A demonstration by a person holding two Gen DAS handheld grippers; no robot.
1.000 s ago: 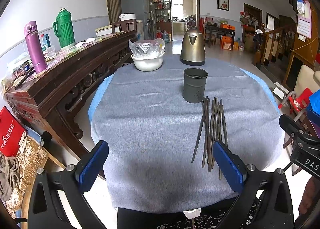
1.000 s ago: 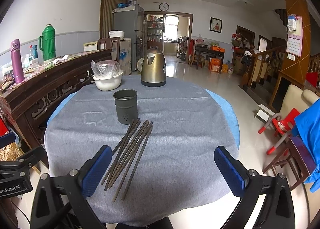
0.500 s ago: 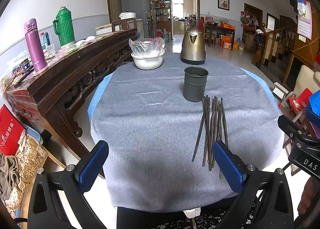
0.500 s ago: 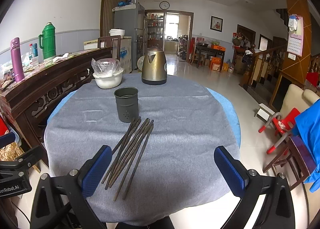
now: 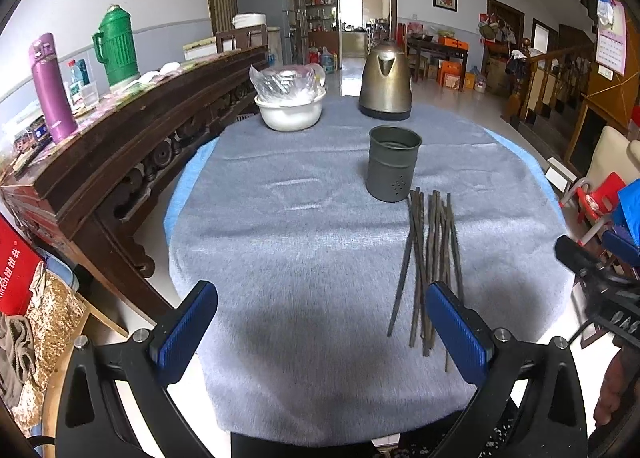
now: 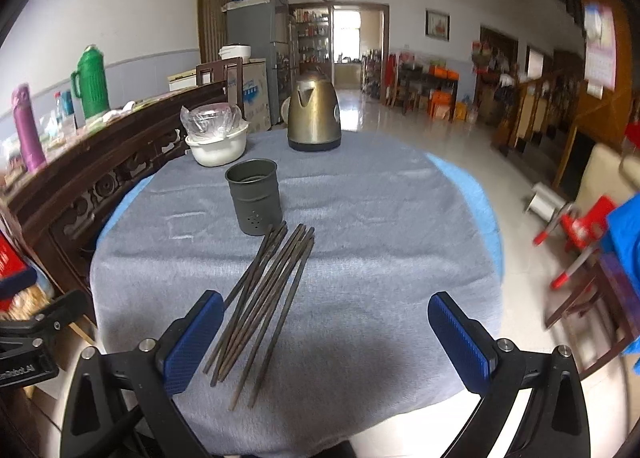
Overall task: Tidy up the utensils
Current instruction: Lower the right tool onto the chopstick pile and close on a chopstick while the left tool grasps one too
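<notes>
Several dark chopsticks [image 5: 430, 258] [image 6: 266, 298] lie in a loose bundle on the grey tablecloth, tips pointing at a dark green perforated holder cup [image 5: 393, 163] [image 6: 253, 197] that stands upright and looks empty. My left gripper [image 5: 320, 322] is open over the near table edge, its right finger beside the bundle's near ends. My right gripper [image 6: 326, 334] is open too, low over the near edge, with the bundle's near ends just inside its left finger. Neither holds anything.
A brass-coloured kettle [image 5: 385, 81] [image 6: 314, 117] and a white bowl covered with plastic [image 5: 289, 107] [image 6: 218, 141] stand at the table's far side. A carved wooden sideboard [image 5: 120, 145] with flasks runs along the left. Chairs [image 6: 580, 234] stand to the right.
The right gripper has moved forward, down and left toward the chopsticks, its view blurred by motion. The left gripper has crept slightly forward. Nothing was grasped.
</notes>
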